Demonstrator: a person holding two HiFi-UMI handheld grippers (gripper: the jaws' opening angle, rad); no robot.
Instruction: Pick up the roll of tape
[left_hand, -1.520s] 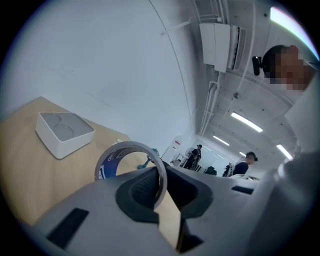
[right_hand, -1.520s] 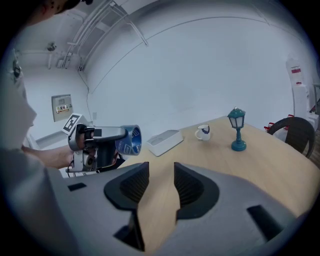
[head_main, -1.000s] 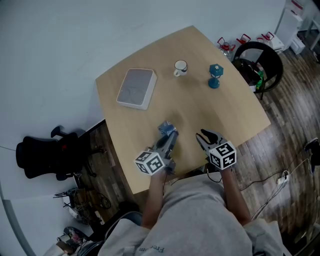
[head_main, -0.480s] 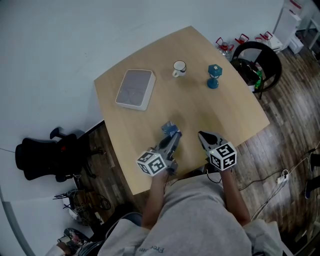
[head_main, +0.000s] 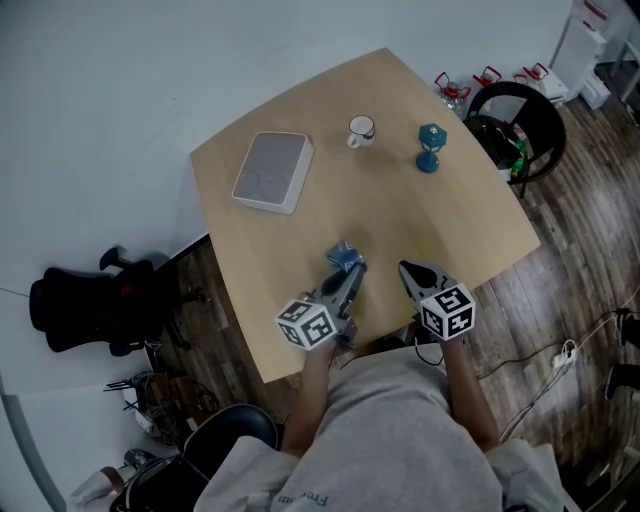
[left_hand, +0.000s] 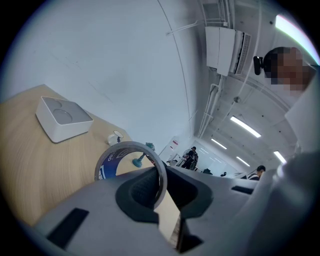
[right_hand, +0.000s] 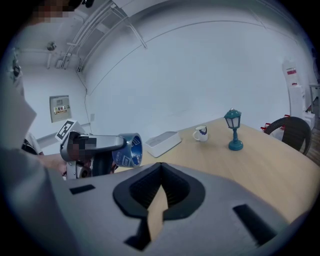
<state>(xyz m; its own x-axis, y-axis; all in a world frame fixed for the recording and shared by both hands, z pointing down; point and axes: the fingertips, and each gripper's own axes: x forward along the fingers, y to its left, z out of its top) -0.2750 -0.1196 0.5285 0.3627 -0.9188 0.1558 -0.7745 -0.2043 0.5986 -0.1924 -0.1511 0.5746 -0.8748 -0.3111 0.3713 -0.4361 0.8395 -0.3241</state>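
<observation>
Two grippers near the desk's (head_main: 460, 215) front edge; left gripper (head_main: 348, 272) jaws pinch the roll of tape's (left_hand: 117, 162) wall, apparently clear of the desk; right gripper (head_main: 407, 270) jaws, apart a second ago, now closed on nothing; pick-up looks done.

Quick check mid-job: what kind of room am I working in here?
Probably an office or lab workroom: a plain wooden table on wood flooring, a black office chair beside it, and a wall air conditioner with ceiling strip lights.
</observation>
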